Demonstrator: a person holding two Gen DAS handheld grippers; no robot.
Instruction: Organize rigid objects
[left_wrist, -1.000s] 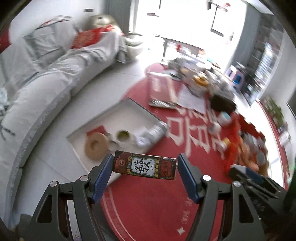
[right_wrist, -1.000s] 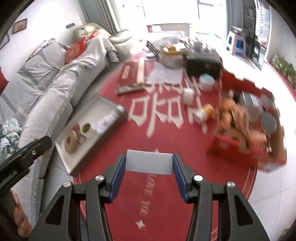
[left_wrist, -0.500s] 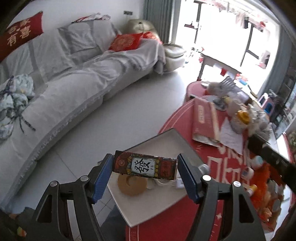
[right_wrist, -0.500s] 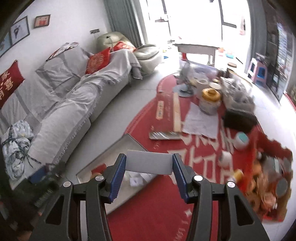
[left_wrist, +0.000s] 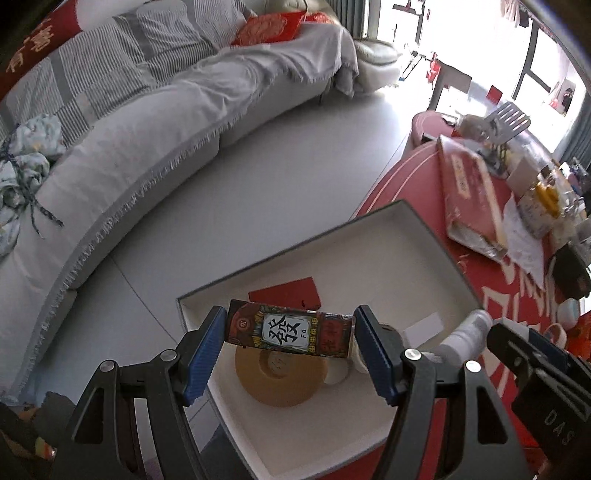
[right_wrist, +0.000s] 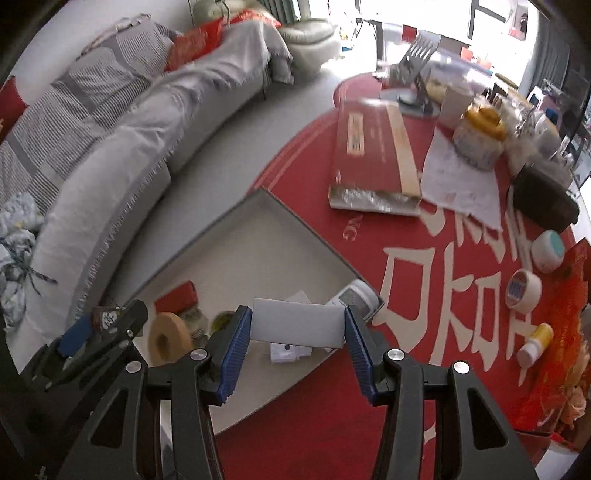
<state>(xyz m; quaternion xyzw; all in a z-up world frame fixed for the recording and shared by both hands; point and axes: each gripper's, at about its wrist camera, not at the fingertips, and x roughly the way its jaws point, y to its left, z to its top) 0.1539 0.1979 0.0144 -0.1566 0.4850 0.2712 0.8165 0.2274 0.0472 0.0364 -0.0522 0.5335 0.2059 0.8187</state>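
we judge the sorting partly done: the shallow white tray (left_wrist: 436, 236), lying at the edge of the red round rug (right_wrist: 369, 266) beside the bare floor, already holds a tan tape roll (left_wrist: 284, 380), a flat red packet (left_wrist: 284, 293), a white card (left_wrist: 423, 326), a white bottle (right_wrist: 356, 293) in the corner nearest the rug's middle, and some small pieces we cannot name. much is left out on the rug: a long red box (right_wrist: 364, 147), a lidded jar (right_wrist: 478, 136), a tape roll with a blue label (right_wrist: 522, 290), a small yellow-capped bottle (right_wrist: 535, 343) and more towards the far edge.

our left gripper (left_wrist: 290, 334) is clamped on a patterned box (left_wrist: 290, 330) with a large chinese character, held end to end above the tray's near end, over the tan roll. our right gripper (right_wrist: 297, 326) is clamped narrower on a plain white box (right_wrist: 297, 325), hanging over the tray's rug-side edge. neither is set down yet.

against the frames a second ago, both views have swung from the rug's middle to the tray, which now looms larger and closer; the grips look unchanged.
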